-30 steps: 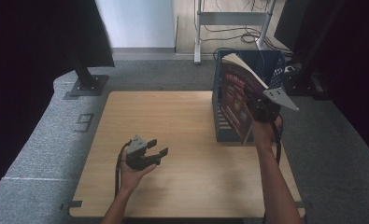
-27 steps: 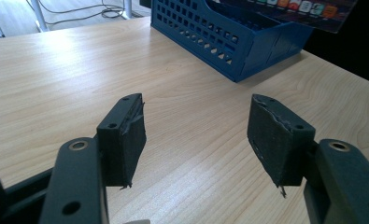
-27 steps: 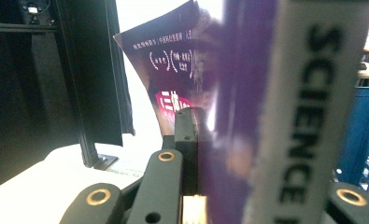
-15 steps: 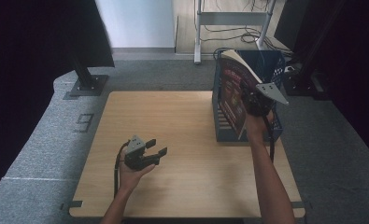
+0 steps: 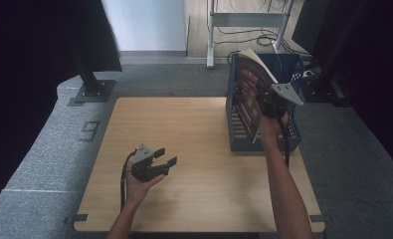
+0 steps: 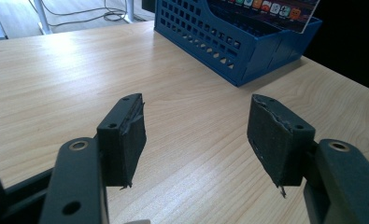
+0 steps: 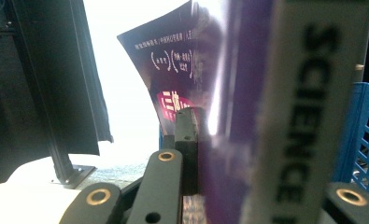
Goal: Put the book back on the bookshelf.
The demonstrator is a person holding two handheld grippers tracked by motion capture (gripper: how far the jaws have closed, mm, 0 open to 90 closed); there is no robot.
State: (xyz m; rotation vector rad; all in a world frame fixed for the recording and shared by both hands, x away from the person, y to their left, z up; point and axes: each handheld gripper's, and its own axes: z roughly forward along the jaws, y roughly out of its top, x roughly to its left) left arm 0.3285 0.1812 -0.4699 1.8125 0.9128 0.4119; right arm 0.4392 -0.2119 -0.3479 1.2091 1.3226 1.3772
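A: From the high view, your right gripper [image 5: 269, 105] is up at the blue crate [image 5: 288, 134] on the far right side of the table [image 5: 194, 129]. Its jaws are pinched on a magazine [image 5: 248, 92], which stands on edge with its long axis upright and its lower part down inside the crate.

B: And my left hand?

A: Your left gripper [image 5: 160, 160] rests low over the near left part of the table, well apart from the crate, its jaws spread and holding nothing. The right one is plainly the nearer, since it is the one gripping the magazine.

B: What does the left gripper view give?

A: Its two fingers [image 6: 126, 135] are wide apart over bare wood. The crate [image 6: 229, 42] lies ahead and to the right in that view, with a strip of the magazine's [image 6: 266, 9] cover poking above its rim.

B: And the right gripper view?

A: One finger [image 7: 188, 140] presses flat against the dark cover of the magazine [image 7: 191, 74], with a spine [image 7: 303, 107] lettered "SCIENCE" rising close on the other side. I judge the move ahead is straight up or down along that upright axis. What else sits in the crate [image 7: 362, 135], I cannot tell.
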